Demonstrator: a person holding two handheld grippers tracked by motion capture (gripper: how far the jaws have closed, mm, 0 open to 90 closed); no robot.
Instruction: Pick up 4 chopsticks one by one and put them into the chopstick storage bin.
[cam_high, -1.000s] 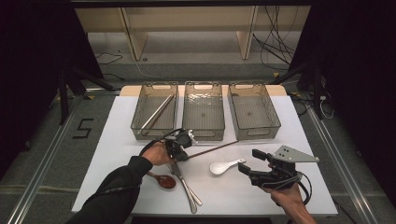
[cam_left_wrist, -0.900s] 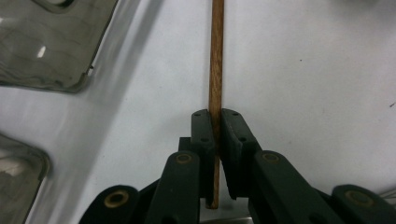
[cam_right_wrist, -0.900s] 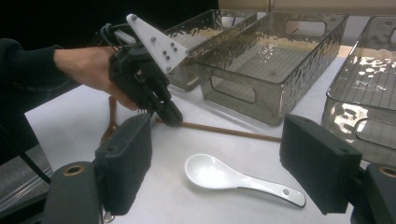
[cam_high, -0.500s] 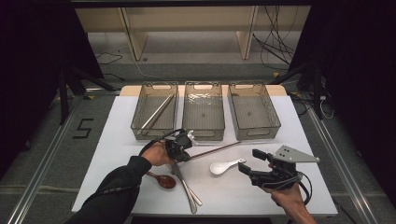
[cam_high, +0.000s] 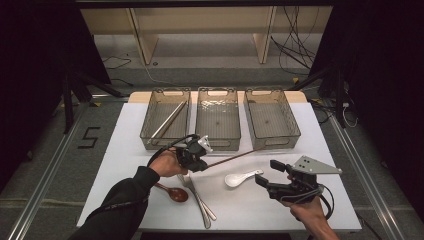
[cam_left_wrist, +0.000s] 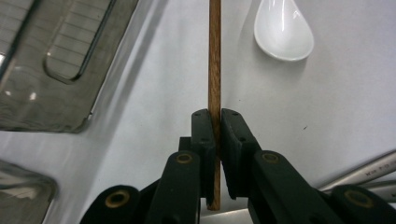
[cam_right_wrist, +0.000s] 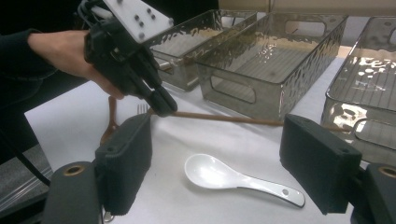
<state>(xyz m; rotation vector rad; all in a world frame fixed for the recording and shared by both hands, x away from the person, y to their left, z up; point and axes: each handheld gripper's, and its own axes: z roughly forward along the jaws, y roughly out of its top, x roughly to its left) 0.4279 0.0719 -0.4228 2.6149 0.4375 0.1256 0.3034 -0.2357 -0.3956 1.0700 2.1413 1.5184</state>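
The wooden chopstick (cam_left_wrist: 215, 60) is clamped near one end between the jaws of the left gripper (cam_high: 196, 156), which press on it from both sides, as the left gripper view shows plainly. In the high view the stick runs out to the right from the gripper, its far tip reaching toward the front wall of the middle bin (cam_high: 218, 142). Compared with a second ago, the stick has come up off the white table (cam_high: 125, 165) a little and its free end has swung slightly toward the bins; the hand has barely shifted. I judge the pick-up done and the carry just beginning (the grip looks firm, though so near the end that the long free length could swing).

The left bin (cam_high: 150, 135) already holds two chopsticks (cam_high: 169, 120) lying along its length, so it seems the likely place for this one. That would mean lifting over the front wall and turning the stick to lie along the bin.

Just below the stick lies a white ceramic spoon (cam_high: 241, 178), apart from it. Nearer the person are a wooden spoon (cam_high: 172, 192) and metal cutlery (cam_high: 200, 202). The right gripper (cam_high: 272, 177) hovers near the white spoon with its jaws spread wide and nothing between them, much where it was a second ago. The right bin (cam_high: 295, 132) holds no cutlery that I can see.
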